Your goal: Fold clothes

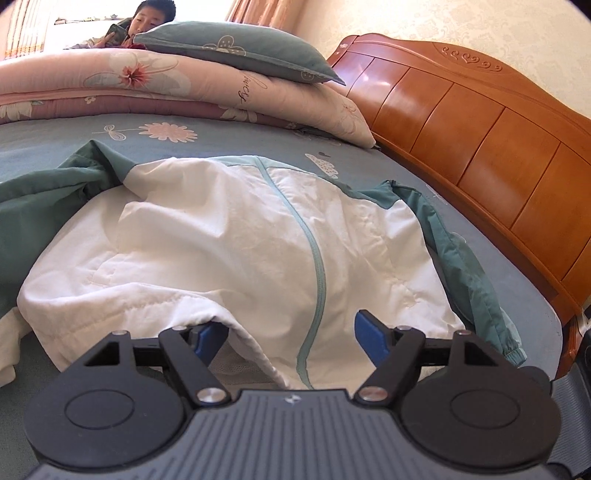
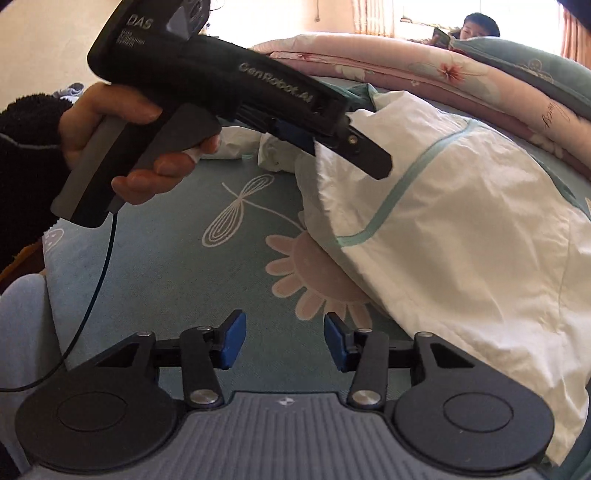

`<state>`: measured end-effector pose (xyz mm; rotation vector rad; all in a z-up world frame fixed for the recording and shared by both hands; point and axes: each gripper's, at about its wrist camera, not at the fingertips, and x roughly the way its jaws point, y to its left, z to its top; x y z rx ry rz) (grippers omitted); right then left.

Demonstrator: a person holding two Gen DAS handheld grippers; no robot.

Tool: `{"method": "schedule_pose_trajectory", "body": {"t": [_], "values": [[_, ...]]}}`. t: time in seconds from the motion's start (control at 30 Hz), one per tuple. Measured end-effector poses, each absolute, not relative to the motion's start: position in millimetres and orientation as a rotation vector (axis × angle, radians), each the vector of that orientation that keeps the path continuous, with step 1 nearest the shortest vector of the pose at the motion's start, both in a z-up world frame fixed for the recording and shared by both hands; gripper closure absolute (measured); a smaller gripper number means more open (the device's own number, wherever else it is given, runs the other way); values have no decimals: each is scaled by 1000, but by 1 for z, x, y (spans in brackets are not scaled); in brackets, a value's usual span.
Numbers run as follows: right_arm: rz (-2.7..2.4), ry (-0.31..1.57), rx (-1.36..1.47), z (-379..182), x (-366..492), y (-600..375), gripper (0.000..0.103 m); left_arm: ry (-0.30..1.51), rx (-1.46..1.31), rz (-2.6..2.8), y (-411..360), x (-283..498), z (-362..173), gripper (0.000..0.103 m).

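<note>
A white jacket (image 1: 240, 236) with teal sleeves (image 1: 469, 266) and a teal zip line (image 1: 317, 266) lies spread on the bed. My left gripper (image 1: 289, 338) is at its near hem with the jaws wide. The hem lies between the blue pads, and a white fold covers part of the left pad (image 1: 208, 339). In the right wrist view a hand holds that left gripper (image 2: 319, 143) at the edge of the jacket (image 2: 461, 221). My right gripper (image 2: 285, 341) is open over the bare sheet beside the jacket, with nothing between its pads.
A folded pink floral quilt (image 1: 147, 85) and a teal pillow (image 1: 240, 51) lie at the far side. The wooden headboard (image 1: 480, 122) runs along the right. A person (image 1: 151, 22) sits behind the quilt. More crumpled white cloth (image 2: 240, 144) lies on the flowered teal sheet (image 2: 166, 295).
</note>
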<state>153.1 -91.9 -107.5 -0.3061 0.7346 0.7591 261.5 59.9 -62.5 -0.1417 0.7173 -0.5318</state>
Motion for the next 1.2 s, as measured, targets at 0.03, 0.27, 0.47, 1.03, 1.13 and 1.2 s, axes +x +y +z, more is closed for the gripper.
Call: {"method": "schedule_pose_trajectory", "body": {"t": [0.03, 0.27, 0.47, 1.03, 1.13, 1.2], "values": [[746, 706, -344, -110, 155, -81, 53, 712, -138, -542, 60, 263, -59, 28], [556, 504, -738, -141, 166, -31, 53, 696, -158, -620, 73, 273, -37, 26], [413, 283, -1163, -181, 144, -15, 53, 697, -137, -608, 83, 269, -47, 25], [402, 352, -927, -85, 141, -70, 99, 700, -263, -593, 141, 217, -59, 19], [400, 366, -844, -55, 147, -88, 99, 715, -260, -521, 158, 196, -72, 19], [401, 374, -788, -39, 150, -96, 99, 730, -243, -468, 160, 194, -81, 19]]}}
